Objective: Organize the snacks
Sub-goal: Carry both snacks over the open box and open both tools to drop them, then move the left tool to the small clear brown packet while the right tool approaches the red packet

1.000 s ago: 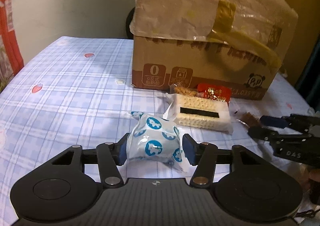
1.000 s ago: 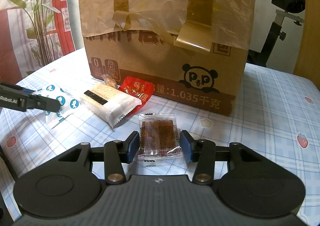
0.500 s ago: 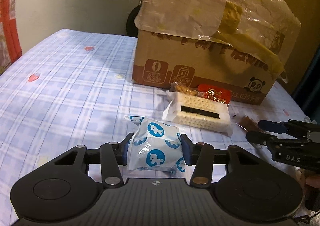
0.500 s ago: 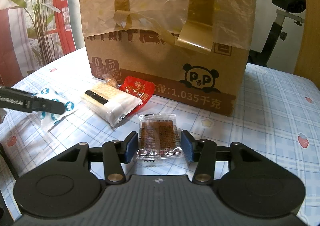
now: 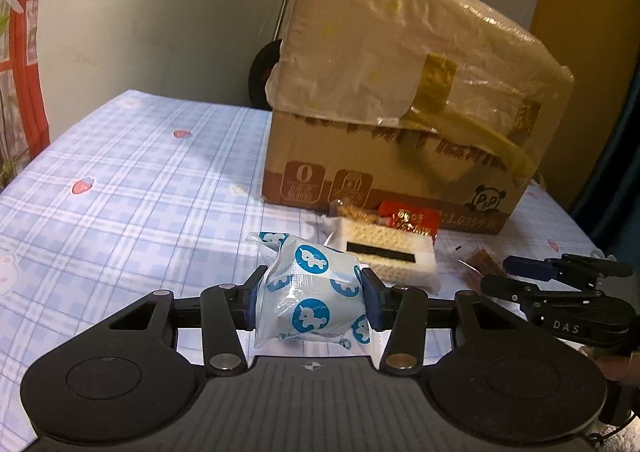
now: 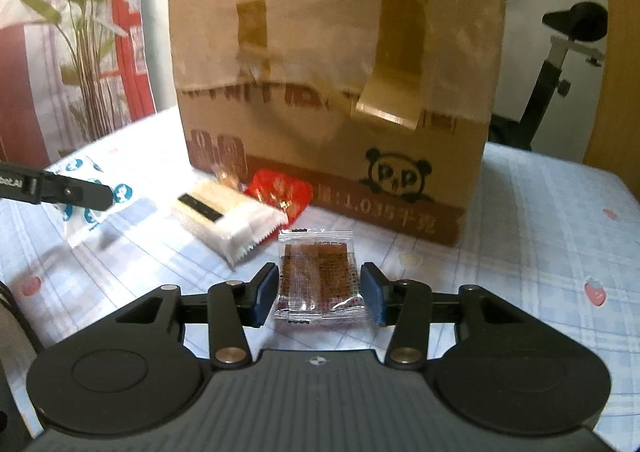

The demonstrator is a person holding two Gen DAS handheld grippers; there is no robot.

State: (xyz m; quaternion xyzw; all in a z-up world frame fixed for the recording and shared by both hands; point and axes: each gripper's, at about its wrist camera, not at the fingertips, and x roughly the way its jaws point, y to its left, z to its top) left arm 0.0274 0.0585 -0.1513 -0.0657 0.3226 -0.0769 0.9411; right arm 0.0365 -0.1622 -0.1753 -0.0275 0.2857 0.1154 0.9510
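Blue-and-white checked cloth with strawberry prints covers the bench [image 5: 120,188], which carries a tall cardboard box [image 5: 384,156] wrapped in plastic film and yellowed tape at its far side. Against the near face of the box lie a red snack packet [image 6: 280,192], a small clear packet of golden snacks [image 5: 352,210] and a white wafer pack [image 5: 386,254] with a black stripe. The left gripper [image 5: 310,298] has just been closing; its jaws are clamped on a puffy white pouch with blue unicorn circles [image 5: 312,292], near the wafer pack. The right gripper [image 6: 320,292] has its jaws set against both edges of a flat clear sachet holding a brown slab [image 6: 318,276], right of the wafer pack. A potted plant [image 6: 80,36] stands at far left.
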